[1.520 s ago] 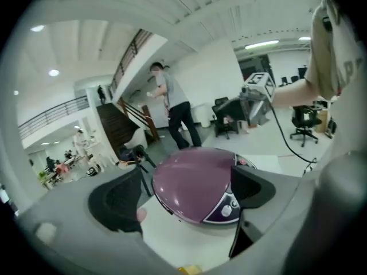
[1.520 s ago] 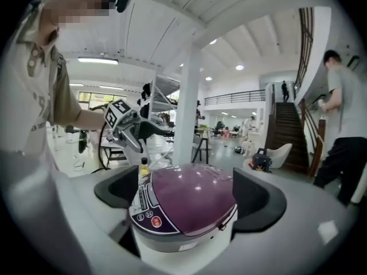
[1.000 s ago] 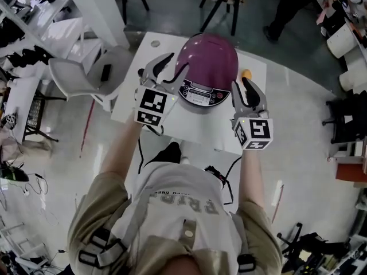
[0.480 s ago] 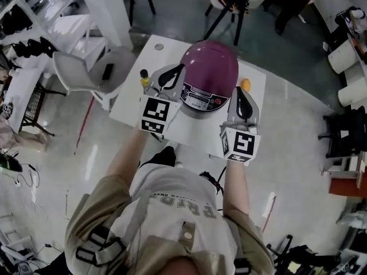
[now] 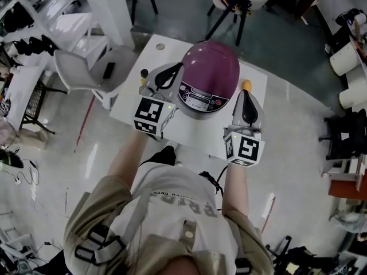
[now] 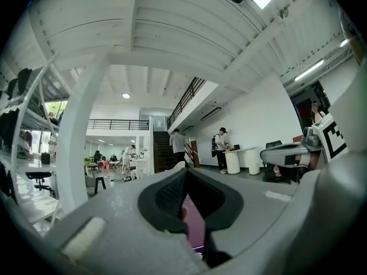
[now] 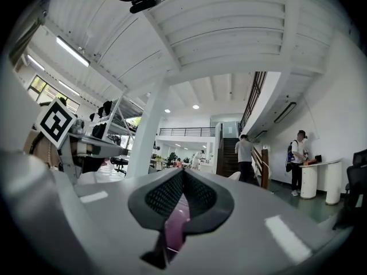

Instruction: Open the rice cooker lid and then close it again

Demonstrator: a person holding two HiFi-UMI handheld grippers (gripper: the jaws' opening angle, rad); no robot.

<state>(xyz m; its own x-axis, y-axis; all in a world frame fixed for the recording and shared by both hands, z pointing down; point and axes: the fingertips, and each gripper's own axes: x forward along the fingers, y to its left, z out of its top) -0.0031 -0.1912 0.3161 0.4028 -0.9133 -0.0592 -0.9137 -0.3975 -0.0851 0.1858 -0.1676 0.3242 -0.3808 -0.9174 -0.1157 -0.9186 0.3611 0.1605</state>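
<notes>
In the head view, we are looking down at the purple rice cooker, which is sitting at the middle of the white worktop, slightly above frame centre, with its domed lid lying closed and its control panel facing the lower edge of the frame. We are holding the left tool at the cooker's left side, its tips reaching in close to the lid's edge, though we cannot tell whether they are touching it. We are holding the right tool just beside the cooker's right side, below a small orange object. A white chair is standing left of the worktop. In the left gripper view, the jaws are pressing together with nothing between them, and a purple sliver of the cooker is showing through the gap beneath them at the bottom centre. In the right gripper view, the jaws are likewise pressing together on nothing, with a pink-purple sliver showing below them, while people are standing by a staircase at the right of the frame.
</notes>
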